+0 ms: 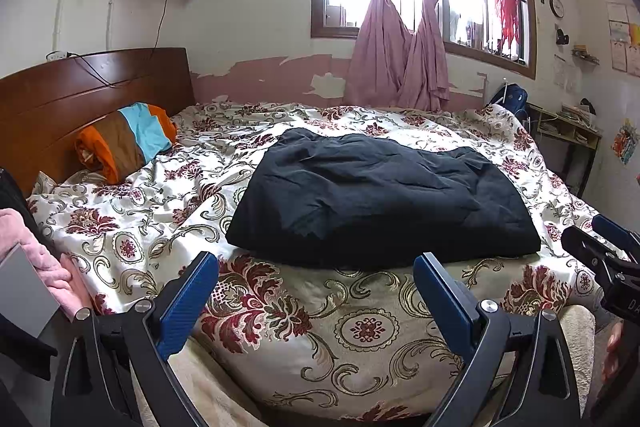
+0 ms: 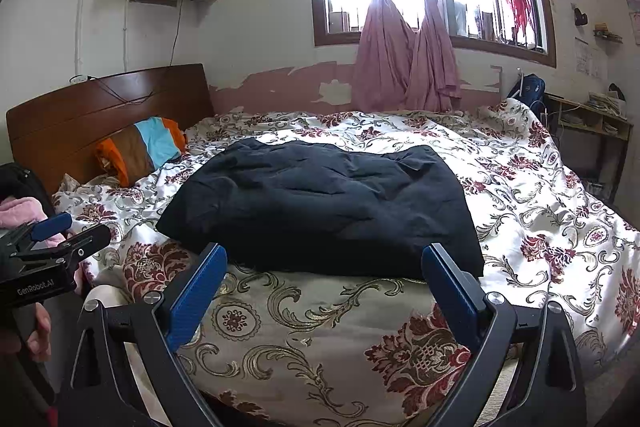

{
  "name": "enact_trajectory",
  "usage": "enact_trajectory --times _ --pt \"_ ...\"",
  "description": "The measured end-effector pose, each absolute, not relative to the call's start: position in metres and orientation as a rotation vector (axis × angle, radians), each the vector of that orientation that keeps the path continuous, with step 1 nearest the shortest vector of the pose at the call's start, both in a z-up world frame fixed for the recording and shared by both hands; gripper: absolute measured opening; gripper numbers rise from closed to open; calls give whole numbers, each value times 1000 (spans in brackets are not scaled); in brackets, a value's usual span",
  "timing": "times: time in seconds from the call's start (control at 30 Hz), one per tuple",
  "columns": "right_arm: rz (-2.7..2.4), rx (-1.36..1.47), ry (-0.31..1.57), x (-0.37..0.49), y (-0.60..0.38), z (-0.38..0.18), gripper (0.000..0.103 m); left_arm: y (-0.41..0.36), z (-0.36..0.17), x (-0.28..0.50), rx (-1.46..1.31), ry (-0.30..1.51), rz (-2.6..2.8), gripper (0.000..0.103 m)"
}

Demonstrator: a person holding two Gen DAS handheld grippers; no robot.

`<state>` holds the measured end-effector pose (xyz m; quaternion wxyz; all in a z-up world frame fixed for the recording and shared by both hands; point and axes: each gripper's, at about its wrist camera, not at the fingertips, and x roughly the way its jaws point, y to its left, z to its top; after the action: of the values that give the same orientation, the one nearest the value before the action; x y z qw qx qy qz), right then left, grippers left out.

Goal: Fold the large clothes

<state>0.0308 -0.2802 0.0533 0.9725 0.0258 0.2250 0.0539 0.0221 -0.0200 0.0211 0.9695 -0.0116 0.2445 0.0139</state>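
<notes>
A dark navy garment [image 1: 380,199] lies folded into a thick rectangle on the flowered bedspread [image 1: 304,327], in the middle of the bed; the right wrist view shows the garment [image 2: 324,207] too. My left gripper [image 1: 316,263] is open, held just short of the garment's near edge with nothing between its blue fingers [image 1: 188,303]. My right gripper [image 2: 324,253] is open too, its fingertips level with the garment's front edge, with no cloth between them. Each gripper shows in the other's view: the right gripper [image 1: 596,239] at the right edge, the left gripper [image 2: 72,227] at the left edge.
A striped orange, brown and light-blue pillow [image 1: 128,139] leans on the wooden headboard [image 1: 88,95]. Pink fleece cloth [image 1: 44,259] lies at the bed's left edge. A small desk [image 1: 568,131] with a blue backpack [image 1: 510,99] stands at the far right. Pink curtains [image 1: 400,59] hang behind.
</notes>
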Motion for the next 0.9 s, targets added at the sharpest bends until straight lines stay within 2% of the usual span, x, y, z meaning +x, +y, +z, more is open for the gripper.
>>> enact_trajectory --times 0.9 --pt "106 56 451 29 -280 54 96 -21 21 22 -22 493 29 98"
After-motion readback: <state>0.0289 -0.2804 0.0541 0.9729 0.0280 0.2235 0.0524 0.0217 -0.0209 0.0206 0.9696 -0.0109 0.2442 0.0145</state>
